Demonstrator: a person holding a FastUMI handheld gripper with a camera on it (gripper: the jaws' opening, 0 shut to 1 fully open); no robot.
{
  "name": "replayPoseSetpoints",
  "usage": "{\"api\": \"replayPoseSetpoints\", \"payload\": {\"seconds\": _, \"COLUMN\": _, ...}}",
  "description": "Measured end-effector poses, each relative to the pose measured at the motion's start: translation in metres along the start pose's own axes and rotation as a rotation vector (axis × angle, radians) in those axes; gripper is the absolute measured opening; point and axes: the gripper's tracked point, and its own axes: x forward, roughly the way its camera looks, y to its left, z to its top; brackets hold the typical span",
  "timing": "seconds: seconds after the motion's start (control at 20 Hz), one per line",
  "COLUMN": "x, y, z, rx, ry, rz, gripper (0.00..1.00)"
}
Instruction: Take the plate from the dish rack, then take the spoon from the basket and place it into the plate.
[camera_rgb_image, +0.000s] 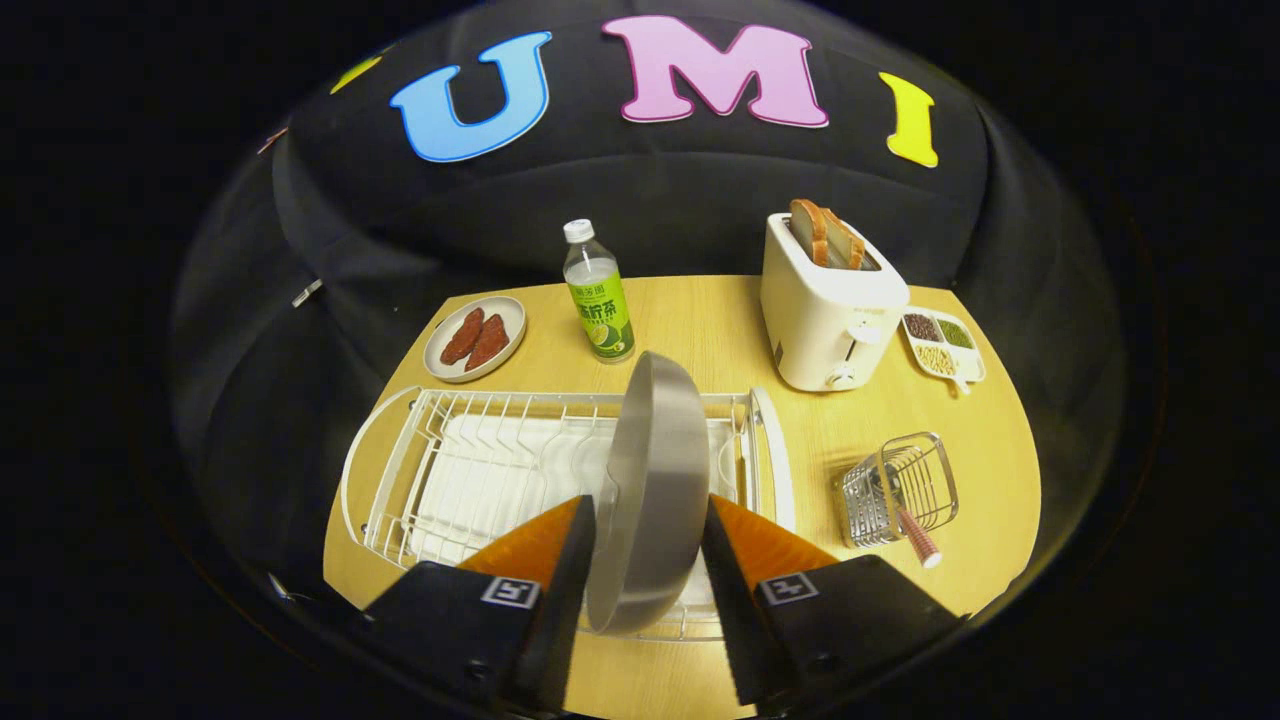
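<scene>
A grey plate (655, 480) stands on edge between my two fingers, over the white wire dish rack (470, 470). My gripper (648, 525) is shut on the plate, one finger pressing each face. To the right of the rack stands a small wire basket (900, 490) on the wooden table (720, 320). A spoon leans in it, and its striped reddish handle (920, 540) sticks out toward me.
Beyond the rack stand a green-labelled bottle (598, 292), a small plate of red sausage pieces (475, 338) and a white toaster (830, 305) with bread slices. A divided dish of grains (942, 345) lies right of the toaster. Bare tabletop lies ahead of the basket.
</scene>
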Motion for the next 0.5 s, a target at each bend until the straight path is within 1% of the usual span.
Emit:
{"api": "replayPoseSetpoints", "payload": {"seconds": 0.05, "x": 0.0021, "y": 0.0012, "z": 0.0005, "rx": 0.021, "ry": 0.01, "rz": -0.003, "gripper": 0.56}}
{"api": "replayPoseSetpoints", "payload": {"seconds": 0.15, "x": 0.003, "y": 0.0007, "z": -0.0049, "rx": 0.053, "ry": 0.052, "rz": -0.014, "gripper": 0.43}}
{"api": "replayPoseSetpoints", "payload": {"seconds": 0.25, "x": 0.0064, "y": -0.0002, "z": -0.0032, "rx": 0.075, "ry": 0.064, "rz": -0.024, "gripper": 0.4}}
{"api": "replayPoseSetpoints", "payload": {"seconds": 0.4, "x": 0.0067, "y": -0.003, "z": 0.0019, "rx": 0.086, "ry": 0.063, "rz": -0.048, "gripper": 0.32}}
{"api": "replayPoseSetpoints", "payload": {"seconds": 0.5, "x": 0.0058, "y": -0.0006, "z": 0.0042, "rx": 0.06, "ry": 0.06, "rz": -0.061, "gripper": 0.32}}
